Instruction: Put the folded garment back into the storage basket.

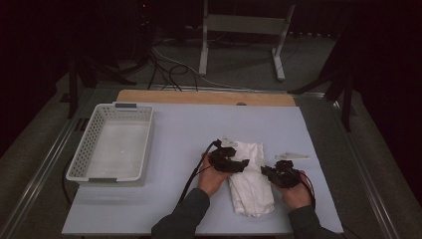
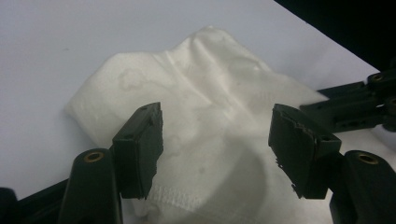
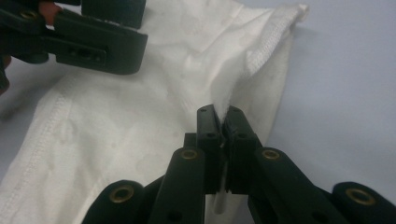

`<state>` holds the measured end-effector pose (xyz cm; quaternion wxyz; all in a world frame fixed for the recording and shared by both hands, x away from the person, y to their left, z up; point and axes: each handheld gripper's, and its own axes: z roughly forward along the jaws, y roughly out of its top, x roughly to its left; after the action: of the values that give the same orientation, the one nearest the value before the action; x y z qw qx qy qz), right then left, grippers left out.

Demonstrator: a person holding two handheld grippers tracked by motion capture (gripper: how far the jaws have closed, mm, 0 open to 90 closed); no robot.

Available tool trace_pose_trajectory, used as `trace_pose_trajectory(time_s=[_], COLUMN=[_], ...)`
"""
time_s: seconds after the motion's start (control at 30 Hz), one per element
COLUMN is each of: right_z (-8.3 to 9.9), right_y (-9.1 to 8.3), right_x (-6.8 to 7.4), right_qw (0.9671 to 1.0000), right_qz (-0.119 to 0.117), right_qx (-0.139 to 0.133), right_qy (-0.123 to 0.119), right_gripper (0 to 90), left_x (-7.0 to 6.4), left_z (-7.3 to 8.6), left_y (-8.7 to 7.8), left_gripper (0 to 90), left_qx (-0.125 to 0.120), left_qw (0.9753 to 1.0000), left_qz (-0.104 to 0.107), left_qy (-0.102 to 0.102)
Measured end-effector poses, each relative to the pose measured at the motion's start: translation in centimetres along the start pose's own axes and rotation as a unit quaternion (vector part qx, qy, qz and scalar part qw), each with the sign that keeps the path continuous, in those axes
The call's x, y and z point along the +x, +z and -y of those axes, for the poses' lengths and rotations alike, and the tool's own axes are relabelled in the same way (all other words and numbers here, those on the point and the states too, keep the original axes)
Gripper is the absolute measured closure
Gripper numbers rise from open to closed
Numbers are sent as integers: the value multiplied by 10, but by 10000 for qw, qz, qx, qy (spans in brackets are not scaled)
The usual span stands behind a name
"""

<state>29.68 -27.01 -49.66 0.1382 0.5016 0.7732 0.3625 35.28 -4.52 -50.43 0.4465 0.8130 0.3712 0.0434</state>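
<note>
A big pale tabletop (image 1: 179, 129) holds a white basket (image 1: 113, 144) on the left and a folded white cloth (image 1: 251, 184) near the person. The left gripper (image 2: 215, 140) hangs over the cloth, jaws apart. The right gripper (image 3: 223, 122) has its jaws pinched on the cloth's edge.

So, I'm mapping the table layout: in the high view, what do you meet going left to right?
White basket → left claw → white cloth → right claw.
</note>
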Motion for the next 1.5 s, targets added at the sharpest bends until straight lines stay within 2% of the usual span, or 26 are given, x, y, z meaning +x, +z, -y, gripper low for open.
trace_pose_trajectory(time_s=[0.2, 0.23, 0.3, 0.37, 0.53, 0.7, 1.0, 1.23, 1.5], right_z=[3, 3, 4, 4, 4, 4, 4, 4, 4], right_y=[2, 2, 3, 3, 3, 3, 3, 3, 3], right_x=[-4, -4, -4, -5, -4, -4, -4, -5, -5], right_qw=[10000, 10000, 9999, 10000, 9999, 9999, 9999, 9999, 9999], right_qz=[62, 70, 62, 59, 75, 70, 68, 55, 49], right_qx=[65, 62, 80, 71, 76, 82, 85, 81, 67], right_qy=[-4, 16, -29, -24, -36, -48, -28, -40, -56], right_gripper=[863, 863, 862, 862, 861, 861, 860, 859, 859], left_x=[-3, -4, -5, -5, -2, -1, 2, 5, 6], left_z=[2, 3, 3, 4, 6, 10, 20, 25, 27], left_y=[2, 1, 1, -2, -4, -7, -5, -3, -6], left_gripper=[357, 346, 312, 268, 208, 171, 172, 185, 215], left_qx=[70, 57, 27, 13, -33, 102, 371, 514, 563], left_qw=[9998, 9995, 9994, 9987, 9990, 9992, 9982, 9979, 9978], left_qz=[-116, -275, -315, -476, -448, -397, -479, -391, -344], left_qy=[114, 162, 146, 154, 46, 8, 22, -53, -92])
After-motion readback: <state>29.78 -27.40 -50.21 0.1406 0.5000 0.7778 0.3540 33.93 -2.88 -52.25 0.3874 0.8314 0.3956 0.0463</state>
